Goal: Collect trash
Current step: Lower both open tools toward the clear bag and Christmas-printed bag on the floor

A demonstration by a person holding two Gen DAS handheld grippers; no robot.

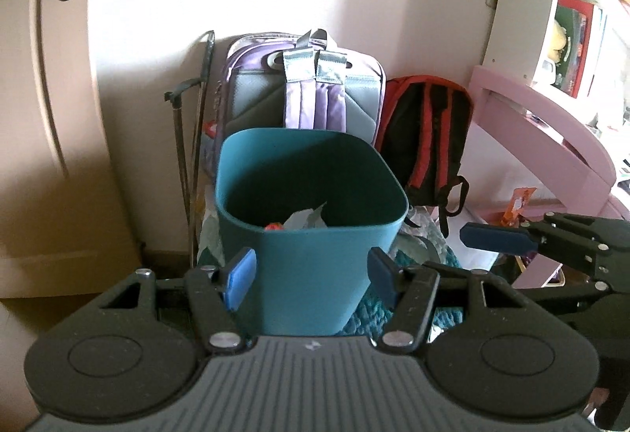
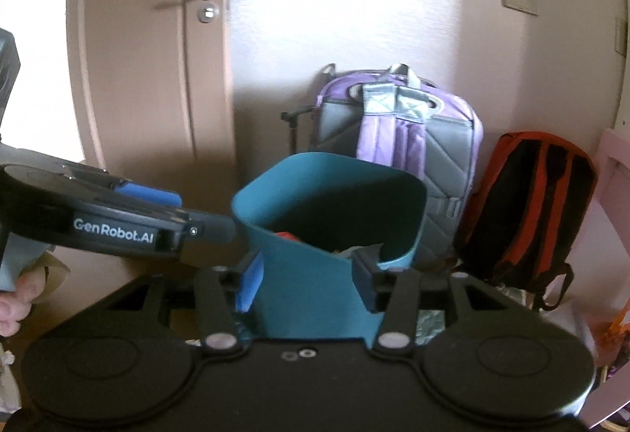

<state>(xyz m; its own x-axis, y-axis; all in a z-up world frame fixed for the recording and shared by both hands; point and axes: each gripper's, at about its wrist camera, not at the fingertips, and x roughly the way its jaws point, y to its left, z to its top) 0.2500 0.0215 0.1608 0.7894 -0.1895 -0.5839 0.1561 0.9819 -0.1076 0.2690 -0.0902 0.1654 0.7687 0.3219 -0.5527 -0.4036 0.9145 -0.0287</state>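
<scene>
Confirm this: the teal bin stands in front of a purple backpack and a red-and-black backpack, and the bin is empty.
Not empty. The left wrist view shows crumpled paper and a small red item at the bottom of the teal bin. The rest holds: the purple backpack and the red-and-black backpack stand behind it.

The floor (image 1: 165, 259) shows only as a dark strip at the foot of the door. A teal knitted mat (image 1: 370, 310) lies on it, and the teal bin (image 1: 311, 266) stands there, against the mat. Behind the bin, a purple-and-grey backpack (image 1: 303, 89) and a red-and-black backpack (image 1: 429, 133) stand at the wall, side by side.
</scene>
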